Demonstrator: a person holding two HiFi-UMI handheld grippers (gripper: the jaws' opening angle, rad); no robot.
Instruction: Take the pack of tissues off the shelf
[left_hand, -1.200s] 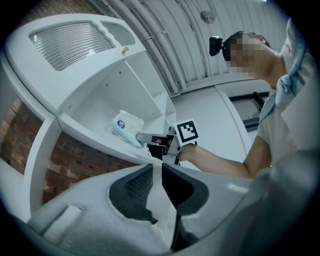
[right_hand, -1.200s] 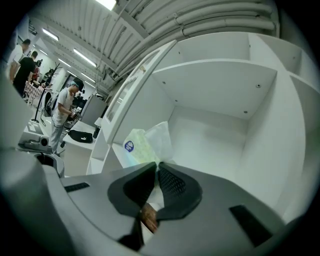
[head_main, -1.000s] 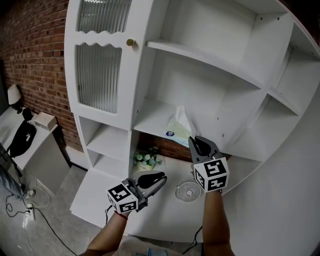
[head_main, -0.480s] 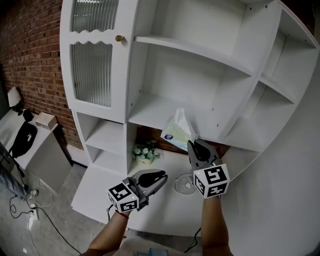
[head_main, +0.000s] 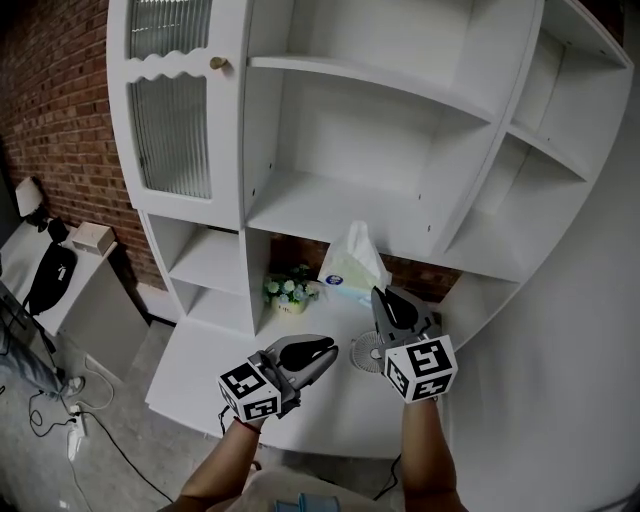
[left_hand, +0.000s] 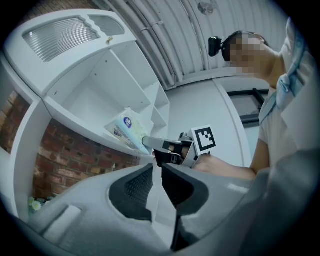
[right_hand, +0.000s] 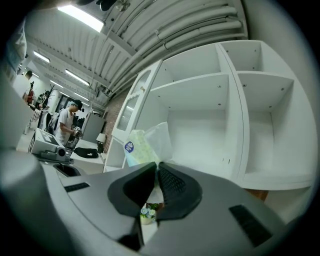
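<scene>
The pack of tissues (head_main: 352, 272), pale green with a blue round logo and a white sheet sticking up, hangs in the air in front of the white shelf (head_main: 320, 212) and below its front edge. My right gripper (head_main: 380, 296) is shut on the pack's near right corner. In the right gripper view the pack (right_hand: 141, 146) rises just above the pinched jaws (right_hand: 156, 167). My left gripper (head_main: 328, 348) hovers low and to the left with its jaws together and nothing in them. In the left gripper view (left_hand: 157, 167), the pack (left_hand: 125, 128) and the right gripper (left_hand: 150, 143) show ahead.
Below the shelf, a white counter (head_main: 200, 360) carries a small pot of flowers (head_main: 288, 292) and a little round fan (head_main: 366, 355). A ribbed glass cabinet door (head_main: 170, 130) stands at the left, beside a brick wall (head_main: 60, 110). Further open compartments (head_main: 545, 190) curve away at the right.
The right gripper has drawn the pack of tissues off the shelf, towards me and downwards. The left gripper has stayed about where it was.
</scene>
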